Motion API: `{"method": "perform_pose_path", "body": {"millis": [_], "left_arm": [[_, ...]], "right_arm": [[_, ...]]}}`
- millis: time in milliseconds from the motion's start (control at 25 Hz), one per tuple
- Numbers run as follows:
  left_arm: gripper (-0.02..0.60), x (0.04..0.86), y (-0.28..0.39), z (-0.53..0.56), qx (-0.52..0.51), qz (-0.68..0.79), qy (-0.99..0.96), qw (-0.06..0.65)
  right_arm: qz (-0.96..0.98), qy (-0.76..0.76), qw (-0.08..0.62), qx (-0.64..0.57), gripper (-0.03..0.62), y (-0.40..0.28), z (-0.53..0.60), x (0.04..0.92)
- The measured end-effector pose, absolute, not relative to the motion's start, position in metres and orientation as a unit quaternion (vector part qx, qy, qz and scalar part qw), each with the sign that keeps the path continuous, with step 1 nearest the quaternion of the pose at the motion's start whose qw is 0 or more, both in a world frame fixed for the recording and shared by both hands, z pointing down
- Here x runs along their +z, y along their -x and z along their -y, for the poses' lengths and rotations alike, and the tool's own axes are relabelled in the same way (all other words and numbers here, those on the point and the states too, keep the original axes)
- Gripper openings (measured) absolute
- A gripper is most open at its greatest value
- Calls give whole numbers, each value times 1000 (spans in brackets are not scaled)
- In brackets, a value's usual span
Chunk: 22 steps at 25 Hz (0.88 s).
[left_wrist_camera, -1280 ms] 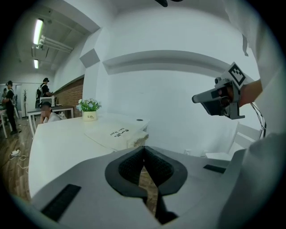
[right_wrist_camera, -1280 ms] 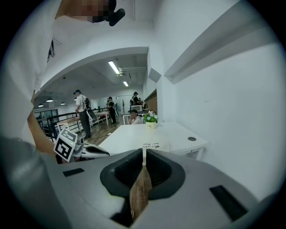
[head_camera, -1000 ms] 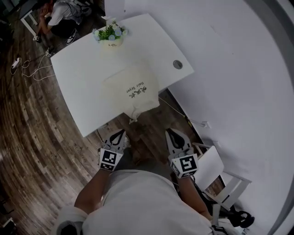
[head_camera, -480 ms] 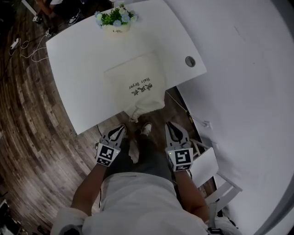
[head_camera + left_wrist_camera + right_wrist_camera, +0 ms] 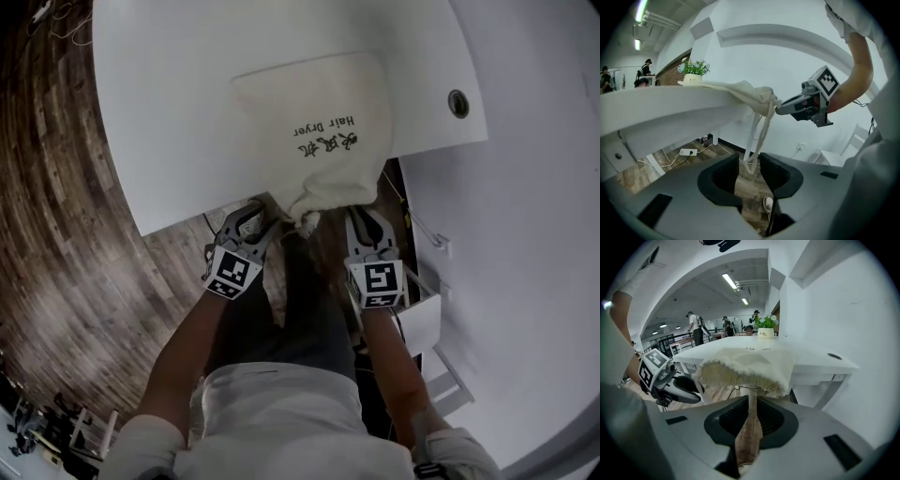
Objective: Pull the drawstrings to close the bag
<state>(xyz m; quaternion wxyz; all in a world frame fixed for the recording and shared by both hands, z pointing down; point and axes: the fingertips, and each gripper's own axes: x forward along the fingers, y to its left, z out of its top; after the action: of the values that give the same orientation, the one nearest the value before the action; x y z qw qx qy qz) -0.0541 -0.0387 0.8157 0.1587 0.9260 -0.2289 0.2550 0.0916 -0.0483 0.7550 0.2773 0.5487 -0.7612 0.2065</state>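
A cream drawstring bag (image 5: 314, 122) printed "Hair Dryer" lies on the white table (image 5: 169, 112), and its gathered mouth hangs over the near edge. Its drawstrings (image 5: 757, 136) dangle from the mouth in a loop. My left gripper (image 5: 265, 214) is just left of the mouth. Its jaws are opening, and the loop's lower end hangs at the gap between the fingertips (image 5: 749, 157) without being pressed. My right gripper (image 5: 366, 220) is just right of the mouth and shut. Seen from the right gripper (image 5: 752, 397), the bag (image 5: 750, 364) is directly ahead and above, with nothing visibly gripped.
A potted plant (image 5: 765, 333) stands at the table's far end. A round cable hole (image 5: 457, 103) is near the right corner. A white chair (image 5: 422, 319) stands at my right, by the white wall. A power strip (image 5: 686, 152) lies on the wooden floor under the table. People (image 5: 696, 326) stand far off.
The table and bag have come much closer in the head view. Both grippers have moved forward from in front of my body to either side of the bag's mouth.
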Motion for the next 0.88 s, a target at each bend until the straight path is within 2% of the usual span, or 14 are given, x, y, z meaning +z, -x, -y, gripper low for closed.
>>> {"method": "perform_pose_path", "body": {"millis": [400,440,480,520,560,720,880], "left_arm": [[152,864,29,33,258,185,-940,127],[150,863,26,31,257,179,-942,123],[150,863,23,29,257,173,-943,120],[146,863,20,26,256,166,-945,117],[139,863,16,24,255,161,-947,115],[50,861,2,14,248,136,-952,115],[32,847,1,1,231,120,-955,143]], "right_arm": [[734,-572,292,222,49,-120,72,845],[732,-575,290,222,54,-123,73,847],[731,-577,288,221,87,-124,73,849],[732,-578,286,219,140,-124,74,851],[733,-578,286,216,150,-124,77,853],[734,-585,277,205,169,-130,87,863],[732,-593,271,198,170,-137,105,871]]}}
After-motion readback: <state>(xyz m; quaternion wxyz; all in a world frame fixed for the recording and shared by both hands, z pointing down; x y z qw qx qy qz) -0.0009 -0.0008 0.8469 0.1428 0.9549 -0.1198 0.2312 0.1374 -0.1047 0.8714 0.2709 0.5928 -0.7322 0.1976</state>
